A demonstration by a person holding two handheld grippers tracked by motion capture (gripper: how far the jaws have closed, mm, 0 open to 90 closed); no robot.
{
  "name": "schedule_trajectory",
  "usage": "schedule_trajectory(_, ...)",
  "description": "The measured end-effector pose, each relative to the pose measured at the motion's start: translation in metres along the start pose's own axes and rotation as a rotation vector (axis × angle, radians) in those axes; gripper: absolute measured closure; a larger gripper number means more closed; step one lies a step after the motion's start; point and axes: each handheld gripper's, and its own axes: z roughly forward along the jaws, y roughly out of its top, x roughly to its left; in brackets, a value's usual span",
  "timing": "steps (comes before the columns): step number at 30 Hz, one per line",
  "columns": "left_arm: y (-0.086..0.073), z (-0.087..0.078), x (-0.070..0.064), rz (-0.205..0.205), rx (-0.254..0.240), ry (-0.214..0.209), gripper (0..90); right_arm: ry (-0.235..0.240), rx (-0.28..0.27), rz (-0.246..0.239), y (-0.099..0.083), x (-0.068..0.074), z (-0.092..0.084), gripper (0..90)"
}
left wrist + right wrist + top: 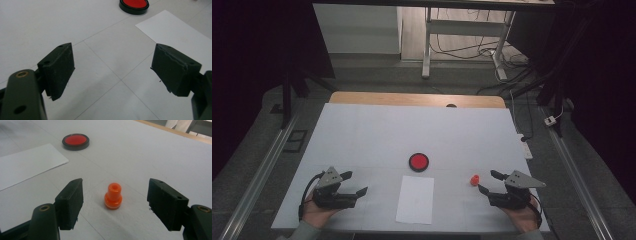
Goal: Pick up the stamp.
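Note:
A small orange stamp-like piece stands upright on the white table. In the right gripper view the orange piece sits just ahead of the open jaws of my right gripper, untouched. My right gripper rests at the front right. A round red pad in a black rim lies mid-table, also seen as the red pad and the red pad. A white paper sheet lies in front of it. My left gripper is open at the front left, nothing between its jaws.
The white table cover ends at a wooden strip at the far edge. Beyond it are a desk frame and floor cables. Metal rails run along both sides of the table.

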Motion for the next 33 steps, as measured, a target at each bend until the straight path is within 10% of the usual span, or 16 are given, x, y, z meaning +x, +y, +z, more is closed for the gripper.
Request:
schedule_trajectory(17, -0.001, 0.002, 0.0, 0.002, 0.012, -0.002, 18.4, 0.007, 0.05, -0.003, 0.055, 0.01, 0.017, 30.0)
schedule_trajectory(33, -0.002, 0.004, -0.001, 0.001, 0.017, 0.003, 18.5, 0.009, 0.114, -0.005, 0.035, 0.011, 0.033, 31.5)
